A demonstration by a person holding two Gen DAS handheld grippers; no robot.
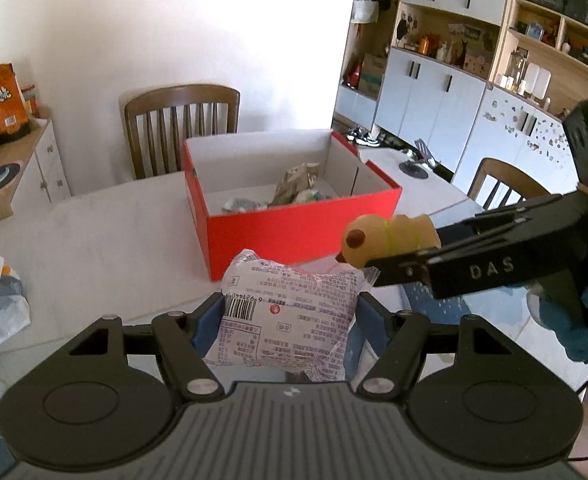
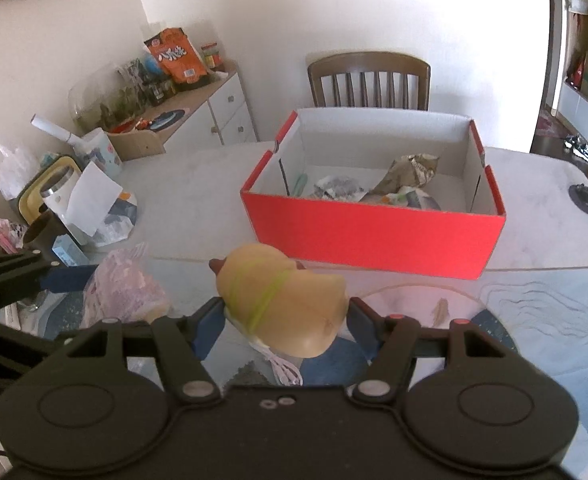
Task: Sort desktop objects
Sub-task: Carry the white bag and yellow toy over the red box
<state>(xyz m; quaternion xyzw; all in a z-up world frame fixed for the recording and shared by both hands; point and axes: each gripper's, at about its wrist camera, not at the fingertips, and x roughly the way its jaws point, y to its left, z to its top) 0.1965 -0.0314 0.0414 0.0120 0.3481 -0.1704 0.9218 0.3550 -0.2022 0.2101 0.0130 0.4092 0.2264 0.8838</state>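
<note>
My left gripper (image 1: 289, 312) is shut on a clear-wrapped snack packet (image 1: 289, 312) with printed text and a barcode, held above the table just in front of the red box (image 1: 294, 236). My right gripper (image 2: 285, 316) is shut on a yellow duck toy (image 2: 281, 304) with a green band round it, also held in front of the red box (image 2: 374, 236). The right gripper with the duck (image 1: 390, 240) shows at the right of the left wrist view. The packet (image 2: 121, 292) and the left gripper's fingers (image 2: 65, 280) show at the left of the right wrist view. The box holds several wrappers.
A wooden chair (image 2: 370, 80) stands behind the table. Cups, paper and bags (image 2: 73, 200) crowd the table's left end. A sideboard with snack bags (image 2: 173, 60) stands at the back left. A black stand (image 2: 586, 196) sits at the table's right. Shelving (image 1: 494, 60) fills the right side.
</note>
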